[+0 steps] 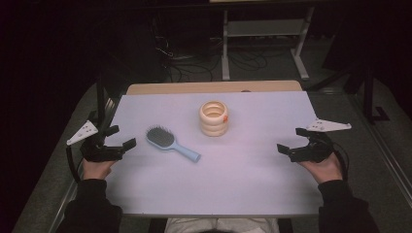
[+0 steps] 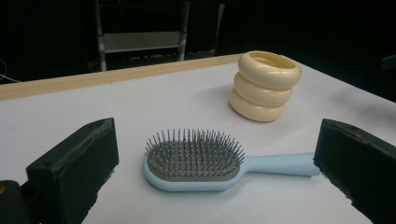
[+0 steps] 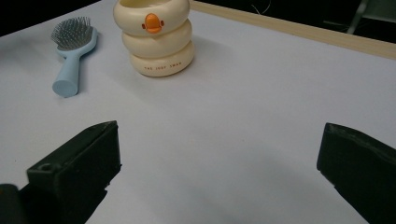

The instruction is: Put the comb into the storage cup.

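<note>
A: What is seen nearest the person?
B: Two dark-sleeved forearms are seen at the near edge of the pale lavender desk [image 1: 243,184]. The left gripper [image 1: 118,137] is held at the desk's left edge, and the right gripper [image 1: 290,141] at its right edge. A grey three-cornered plate is carried on top of each.

A: How are the fingers set?
B: On both grippers the black fingers are spread wide apart. Nothing is held between them, and bare desk is seen in the gap of the right pair. The left gripper's fingers [image 2: 74,168] are seen on either side of the brush, which lies beyond them and is not touched.

A: What is laid out farther in?
B: A light blue plastic hairbrush with a grey bristle pad [image 1: 170,142] is laid flat, bristles up, left of the desk's middle. Its head is turned toward the far left and its handle toward the near right. It is found near the left gripper and well apart from the right one.

A: And beyond that?
B: A cream-coloured holder shaped like three stacked rings [image 1: 214,119] is stood upright, just past the brush and apart from it. An orange duck bill is marked on its top ring, and small lettering is printed on the lowest ring, too small to be read with certainty. Its top is open.

A: What is seen at the far end?
B: A tan wooden strip [image 1: 214,87] is shown along the desk's far edge. Behind it, a dark floor with cables [image 1: 194,60] and a pale metal frame [image 1: 265,29] are made out.
</note>
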Action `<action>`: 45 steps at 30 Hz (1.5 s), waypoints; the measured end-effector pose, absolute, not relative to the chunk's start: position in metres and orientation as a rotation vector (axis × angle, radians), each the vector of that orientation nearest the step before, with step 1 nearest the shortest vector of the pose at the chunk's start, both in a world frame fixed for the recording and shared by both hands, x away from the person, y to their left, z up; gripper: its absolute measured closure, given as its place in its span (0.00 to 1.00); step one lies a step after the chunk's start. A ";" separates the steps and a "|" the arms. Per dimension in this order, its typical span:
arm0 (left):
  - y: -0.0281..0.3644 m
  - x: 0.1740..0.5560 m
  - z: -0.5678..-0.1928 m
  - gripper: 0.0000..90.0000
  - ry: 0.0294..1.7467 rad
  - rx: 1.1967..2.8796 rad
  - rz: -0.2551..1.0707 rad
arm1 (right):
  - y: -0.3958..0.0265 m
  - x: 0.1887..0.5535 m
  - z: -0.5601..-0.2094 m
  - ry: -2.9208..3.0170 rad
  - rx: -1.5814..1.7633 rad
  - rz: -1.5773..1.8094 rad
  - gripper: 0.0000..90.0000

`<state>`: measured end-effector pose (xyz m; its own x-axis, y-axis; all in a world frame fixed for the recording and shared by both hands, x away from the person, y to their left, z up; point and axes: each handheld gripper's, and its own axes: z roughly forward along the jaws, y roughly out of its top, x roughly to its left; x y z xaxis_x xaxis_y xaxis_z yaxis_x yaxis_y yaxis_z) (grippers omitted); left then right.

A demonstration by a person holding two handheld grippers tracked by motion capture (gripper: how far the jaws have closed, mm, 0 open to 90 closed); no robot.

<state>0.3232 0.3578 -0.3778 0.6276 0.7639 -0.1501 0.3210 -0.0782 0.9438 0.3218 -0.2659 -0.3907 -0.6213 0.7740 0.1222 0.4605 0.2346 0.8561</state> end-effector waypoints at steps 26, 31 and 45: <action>0.350 0.319 -0.373 0.00 0.892 1.715 0.470 | -0.270 0.315 -0.389 2.178 1.162 1.379 0.00; 0.351 0.321 -0.372 0.00 0.901 1.725 0.462 | -0.270 0.315 -0.389 2.191 1.158 1.376 0.00; 0.339 0.336 -0.359 0.00 0.873 1.771 0.401 | -0.266 0.315 -0.392 2.218 1.151 1.336 0.00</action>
<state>0.3357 0.3388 -0.3590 0.6750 0.7242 -0.1411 0.3645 -0.1611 0.9172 0.3152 -0.2660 -0.3925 -0.6306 0.7641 0.1360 0.4775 0.2439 0.8441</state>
